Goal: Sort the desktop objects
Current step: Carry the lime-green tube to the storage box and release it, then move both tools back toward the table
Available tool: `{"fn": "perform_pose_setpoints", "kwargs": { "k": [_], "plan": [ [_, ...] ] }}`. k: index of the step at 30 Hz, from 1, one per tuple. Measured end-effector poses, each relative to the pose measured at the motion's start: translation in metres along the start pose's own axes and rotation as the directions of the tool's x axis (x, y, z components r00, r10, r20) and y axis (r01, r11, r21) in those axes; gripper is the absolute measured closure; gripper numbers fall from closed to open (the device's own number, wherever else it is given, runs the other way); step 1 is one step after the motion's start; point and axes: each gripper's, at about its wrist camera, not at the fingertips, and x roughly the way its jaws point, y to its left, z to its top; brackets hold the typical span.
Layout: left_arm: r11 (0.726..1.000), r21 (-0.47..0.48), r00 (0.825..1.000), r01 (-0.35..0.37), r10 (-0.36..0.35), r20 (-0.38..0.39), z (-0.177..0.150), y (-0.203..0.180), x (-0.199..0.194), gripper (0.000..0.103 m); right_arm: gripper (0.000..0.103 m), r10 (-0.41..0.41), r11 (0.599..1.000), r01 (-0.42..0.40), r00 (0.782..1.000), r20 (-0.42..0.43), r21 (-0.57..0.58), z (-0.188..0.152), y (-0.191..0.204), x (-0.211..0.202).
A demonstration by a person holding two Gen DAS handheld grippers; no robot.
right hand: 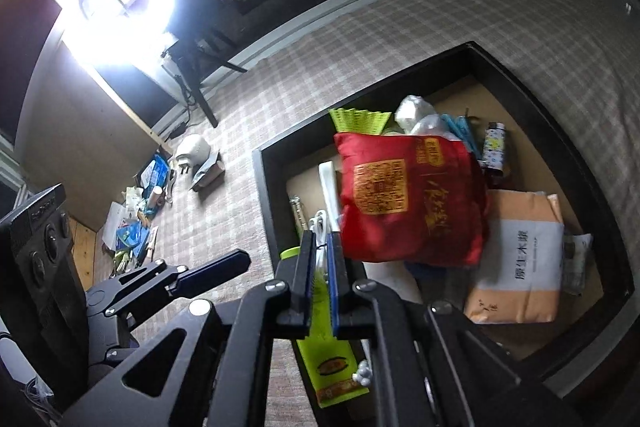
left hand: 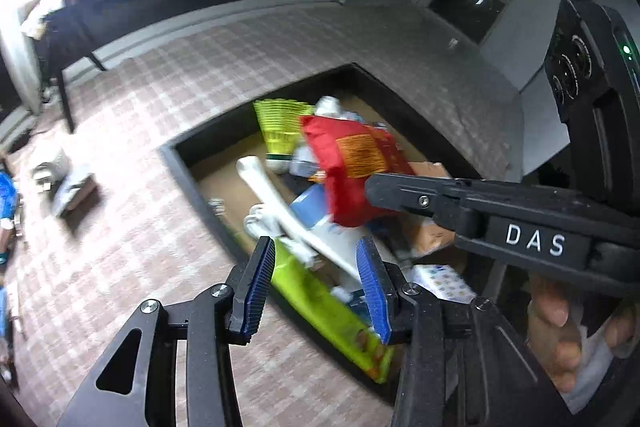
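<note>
Left gripper point(left hand: 316, 283) spread above the box point(left hand: 208, 131) — right gripper point(right hand: 320, 283) nearly pressed together, seemingly pinching nothing.

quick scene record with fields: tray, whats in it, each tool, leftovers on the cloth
tray: black-walled tray on a checked cloth
contents: red bag on top, yellow fan, tan packet, white stick
left tool: open, over the tray edge, nothing held
right tool: shut, holding nothing that shows, above a green packet
leftovers: small pile by the cloth's far edge
</note>
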Motion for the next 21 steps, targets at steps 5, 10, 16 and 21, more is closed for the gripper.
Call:
{"fn": "perform_pose_setpoints", "kwargs": {
  "k": [5, 10, 16, 21],
  "plan": [
    [0.996, -0.054, 0.997, -0.075, 0.076, 0.027, -0.009, 0.037, -0.02, 0.063, 0.094, 0.021, 0.998, -0.023, 0.999, -0.034, -0.06, 0.004, 0.03, 0.018],
    [0.978, -0.135, 0.986, -0.162, 0.167, 0.029, -0.023, 0.093, -0.045, 0.063, 0.089, 0.044, 0.988, -0.053, 0.997, -0.067, -0.146, 0.01, 0.075, 0.038],
    [0.927, -0.265, 0.96, -0.265, 0.278, 0.013, -0.048, 0.179, -0.086, 0.063, 0.086, 0.068, 0.96, -0.093, 0.992, -0.104, -0.264, 0.024, 0.149, 0.07],
    [0.866, -0.364, 0.93, -0.344, 0.367, -0.004, -0.069, 0.256, -0.125, 0.063, 0.066, 0.07, 0.92, -0.116, 0.989, -0.134, -0.373, 0.038, 0.22, 0.108]
  ]
}}
